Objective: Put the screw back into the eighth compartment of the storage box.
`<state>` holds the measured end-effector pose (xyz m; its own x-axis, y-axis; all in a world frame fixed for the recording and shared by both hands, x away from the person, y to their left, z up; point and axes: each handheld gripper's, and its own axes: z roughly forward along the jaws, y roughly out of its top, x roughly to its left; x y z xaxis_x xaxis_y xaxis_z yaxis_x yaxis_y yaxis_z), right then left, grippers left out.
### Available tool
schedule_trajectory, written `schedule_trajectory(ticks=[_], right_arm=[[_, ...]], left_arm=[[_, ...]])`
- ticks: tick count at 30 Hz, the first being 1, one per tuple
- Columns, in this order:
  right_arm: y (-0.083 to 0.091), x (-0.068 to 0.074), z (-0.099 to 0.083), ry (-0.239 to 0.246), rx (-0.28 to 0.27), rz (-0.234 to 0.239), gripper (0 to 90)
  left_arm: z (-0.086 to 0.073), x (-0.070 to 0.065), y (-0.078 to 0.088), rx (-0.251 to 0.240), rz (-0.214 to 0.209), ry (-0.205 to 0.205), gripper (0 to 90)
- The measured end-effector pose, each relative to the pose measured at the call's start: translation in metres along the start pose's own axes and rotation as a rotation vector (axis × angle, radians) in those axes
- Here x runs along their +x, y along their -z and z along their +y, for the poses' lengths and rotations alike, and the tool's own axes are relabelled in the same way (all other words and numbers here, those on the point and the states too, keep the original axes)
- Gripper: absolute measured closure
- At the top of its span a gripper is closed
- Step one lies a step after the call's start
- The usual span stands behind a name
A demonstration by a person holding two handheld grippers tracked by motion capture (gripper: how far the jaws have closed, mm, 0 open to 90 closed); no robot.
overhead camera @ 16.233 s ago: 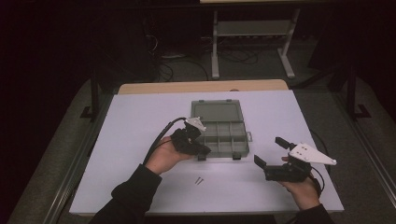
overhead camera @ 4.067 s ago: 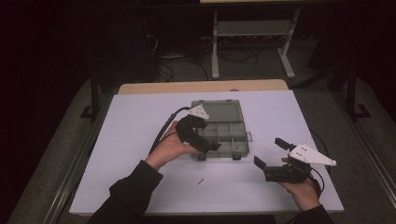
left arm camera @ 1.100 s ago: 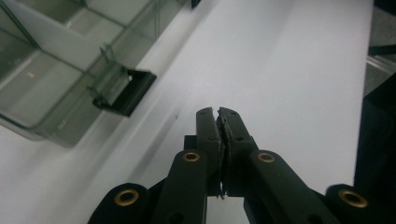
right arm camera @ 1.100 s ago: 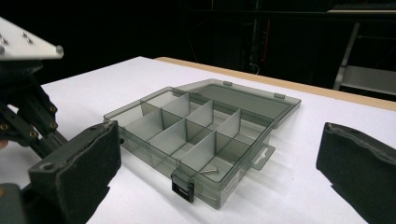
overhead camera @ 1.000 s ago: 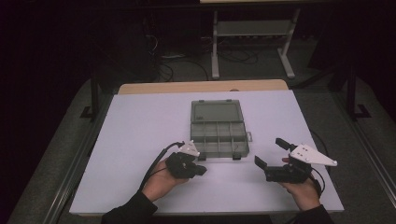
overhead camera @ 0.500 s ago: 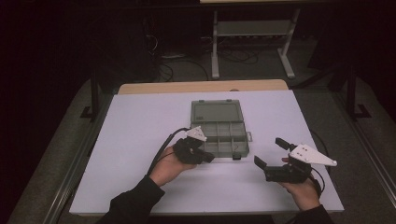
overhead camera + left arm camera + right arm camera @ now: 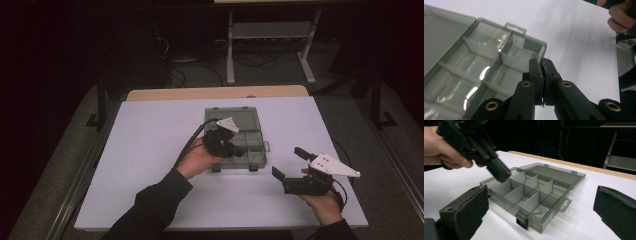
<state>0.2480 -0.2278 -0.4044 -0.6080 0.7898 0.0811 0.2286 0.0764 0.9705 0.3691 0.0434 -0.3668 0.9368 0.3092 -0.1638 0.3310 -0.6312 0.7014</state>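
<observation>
1. My left gripper [image 7: 239, 149] has lifted off the bare table [image 7: 150, 140] near the front edge, where it was a second ago, and now hangs over the organiser box [image 7: 250, 117]. I read this as a carry toward a compartment.
2. Its jaws are pressed together; I cannot tell whether anything small sits between the pads.
3. One screw [image 7: 537, 212] lies in a front compartment.
4. My right gripper [image 7: 289, 164] rests on the table beside the box, jaws wide apart, holding nothing.
</observation>
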Motion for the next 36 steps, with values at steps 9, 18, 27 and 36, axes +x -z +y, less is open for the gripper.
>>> schedule_trajectory(ticks=[9, 18, 27, 36], right_arm=[[0.000, 0.000, 0.000, 0.002, 0.000, 0.001, 0.0], [0.001, -0.001, 0.000, 0.000, -0.003, 0.002, 0.0], [0.001, 0.000, 0.000, 0.000, -0.002, 0.002, 0.0], [0.001, 0.001, 0.000, -0.001, 0.002, 0.002, 0.0]], left_arm=[[0.017, 0.005, -0.034, 0.006, -0.009, 0.009, 87.9], [0.023, 0.009, -0.049, 0.003, 0.016, 0.010, 77.4], [0.015, 0.008, -0.024, -0.076, 0.045, 0.009, 35.9], [-0.021, 0.002, 0.025, -0.196, 0.090, 0.016, 13.3]])
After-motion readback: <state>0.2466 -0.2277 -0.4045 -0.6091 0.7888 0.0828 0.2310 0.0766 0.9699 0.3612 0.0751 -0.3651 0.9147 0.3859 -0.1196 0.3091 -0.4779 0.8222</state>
